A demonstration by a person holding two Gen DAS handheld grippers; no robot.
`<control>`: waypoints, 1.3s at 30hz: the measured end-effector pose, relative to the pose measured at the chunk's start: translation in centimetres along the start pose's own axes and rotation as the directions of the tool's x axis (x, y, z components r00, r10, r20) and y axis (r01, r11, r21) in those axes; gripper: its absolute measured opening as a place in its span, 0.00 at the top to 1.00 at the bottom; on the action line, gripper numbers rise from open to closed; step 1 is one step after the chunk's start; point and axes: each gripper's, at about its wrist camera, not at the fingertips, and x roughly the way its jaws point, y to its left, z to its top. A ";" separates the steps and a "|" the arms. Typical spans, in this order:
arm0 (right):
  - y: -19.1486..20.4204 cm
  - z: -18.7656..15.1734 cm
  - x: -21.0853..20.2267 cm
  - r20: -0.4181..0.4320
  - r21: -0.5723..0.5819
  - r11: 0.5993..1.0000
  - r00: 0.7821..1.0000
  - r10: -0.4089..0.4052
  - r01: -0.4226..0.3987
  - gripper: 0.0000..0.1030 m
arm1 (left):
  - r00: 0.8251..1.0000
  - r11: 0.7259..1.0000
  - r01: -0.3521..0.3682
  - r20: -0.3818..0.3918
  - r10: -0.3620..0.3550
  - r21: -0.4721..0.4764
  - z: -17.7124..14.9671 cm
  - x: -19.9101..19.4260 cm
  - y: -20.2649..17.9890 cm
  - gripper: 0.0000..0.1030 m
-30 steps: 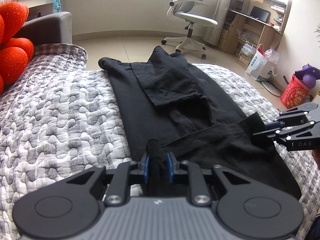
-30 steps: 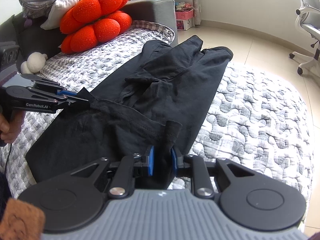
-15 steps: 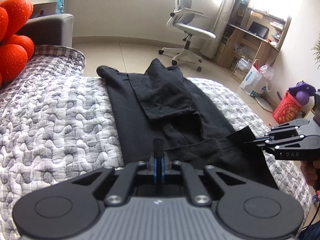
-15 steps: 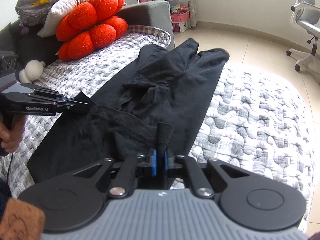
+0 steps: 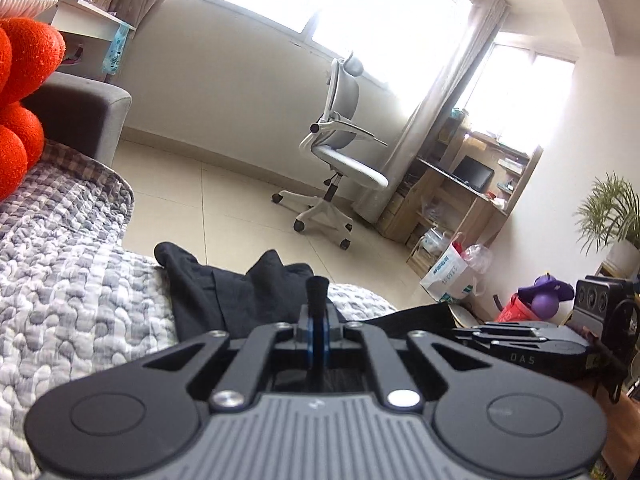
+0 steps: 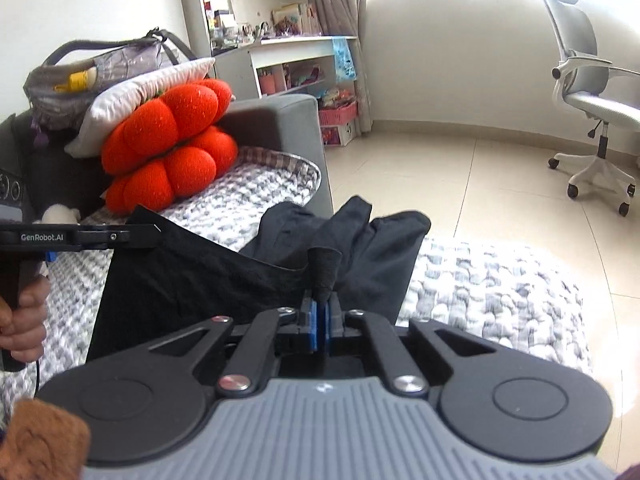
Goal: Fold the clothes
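Pinching black garment [image 6: 208, 280], both hand-held grippers [image 6: 320, 316]

A pale tiled floor [image 5: 224, 200] was lit by bright windows [image 5: 360, 4]; a white swivel chair [image 5: 340, 152] was placed near a wooden desk [image 5: 472, 200].

The black garment [image 6: 192, 276] is showing as a matt woven cloth, faintly grainy where it is hanging taut, and it is lying on a bed cover [image 6: 492, 280] of puffy quilted fabric that is looking soft and bumpy in grey and white. The right tongs [image 6: 320, 312] are appearing as matt black plastic with blue rubbery pads [image 6: 313, 320], a ribbed grey body and shiny metal screws, while the red cushion [image 6: 168, 148] is looking fuzzy and the floor tiles [image 6: 500, 184] are gleaming smooth.
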 end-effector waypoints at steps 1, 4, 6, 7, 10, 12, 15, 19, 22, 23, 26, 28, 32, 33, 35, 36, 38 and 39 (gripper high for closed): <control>-0.5 0.7 0.6 0.008 0.000 1.000 1.000 0.004 -0.004 0.98 | 1.000 1.000 0.001 -0.002 -0.001 -0.013 0.7 1.0 0.6 0.96; -2.0 2.5 3.1 0.025 -0.001 1.000 1.000 0.017 -0.017 0.98 | 1.000 1.000 0.002 -0.008 -0.002 -0.031 2.4 4.3 2.5 0.96; -3.1 3.3 4.8 0.031 0.006 1.000 0.999 0.015 -0.015 0.98 | 1.000 0.998 0.003 0.000 -0.003 -0.062 3.4 6.3 4.0 0.96; -3.6 3.7 5.6 0.033 0.011 1.000 0.999 0.013 -0.014 0.98 | 1.000 0.997 0.005 0.007 -0.004 -0.078 3.9 7.1 4.6 0.96; -4.9 4.8 7.8 0.040 0.019 1.000 0.999 0.012 -0.013 0.98 | 1.000 0.994 -0.002 0.018 0.004 -0.111 5.0 9.6 6.5 0.96; -5.6 5.3 9.2 0.046 0.021 1.000 0.999 0.011 -0.012 0.98 | 1.000 0.992 -0.023 0.011 0.025 -0.123 5.3 11.1 7.5 0.96; -6.9 5.7 11.1 0.051 0.049 0.999 0.999 0.002 -0.004 0.98 | 0.998 0.988 -0.064 -0.008 0.063 -0.141 5.4 13.4 9.0 0.96; -8.7 5.3 14.1 0.017 0.095 0.995 0.999 -0.027 0.025 0.98 | 0.991 0.981 -0.131 -0.046 0.126 -0.141 4.8 15.9 10.6 0.96; -8.9 5.0 14.5 0.001 0.121 0.991 0.998 -0.064 0.064 0.98 | 0.980 0.972 -0.192 -0.083 0.182 -0.137 4.2 17.2 11.4 0.96; -8.9 4.9 14.6 -0.004 0.130 0.989 0.997 -0.077 0.077 0.98 | 0.977 0.970 -0.205 -0.095 0.193 -0.135 4.2 17.4 11.4 0.95; -9.1 4.7 14.8 -0.019 0.156 0.981 0.993 -0.116 0.117 0.96 | 0.965 0.962 -0.243 -0.130 0.226 -0.126 4.1 17.8 11.6 0.88; -9.1 4.6 14.9 -0.030 0.173 0.974 0.990 -0.141 0.144 0.89 | 0.961 0.955 -0.259 -0.138 0.240 -0.141 4.2 17.3 11.7 0.78; -9.3 4.3 15.2 -0.052 0.206 0.958 0.980 -0.191 0.198 0.84 | 0.959 0.943 -0.271 -0.132 0.249 -0.194 4.3 14.4 11.4 0.61; -9.2 4.4 14.7 -0.053 0.212 0.953 0.977 -0.208 0.215 0.83 | 0.960 0.941 -0.269 -0.131 0.246 -0.206 4.1 13.3 11.0 0.57; -8.5 4.2 12.7 -0.057 0.214 0.947 0.971 -0.231 0.238 0.78 | 0.962 0.937 -0.265 -0.129 0.241 -0.228 3.7 11.1 10.2 0.52; -8.2 4.1 11.7 -0.064 0.218 0.947 0.971 -0.228 0.237 0.64 | 0.963 0.935 -0.263 -0.127 0.238 -0.240 3.5 10.0 9.8 0.51; -7.9 3.5 9.8 -0.078 0.278 0.934 0.974 -0.212 0.225 0.53 | 0.964 0.932 -0.254 -0.141 0.224 -0.258 2.7 8.0 8.7 0.51; -7.8 3.3 8.8 -0.084 0.314 0.924 0.976 -0.201 0.218 0.53 | 0.965 0.931 -0.251 -0.147 0.218 -0.266 2.0 7.1 7.9 0.51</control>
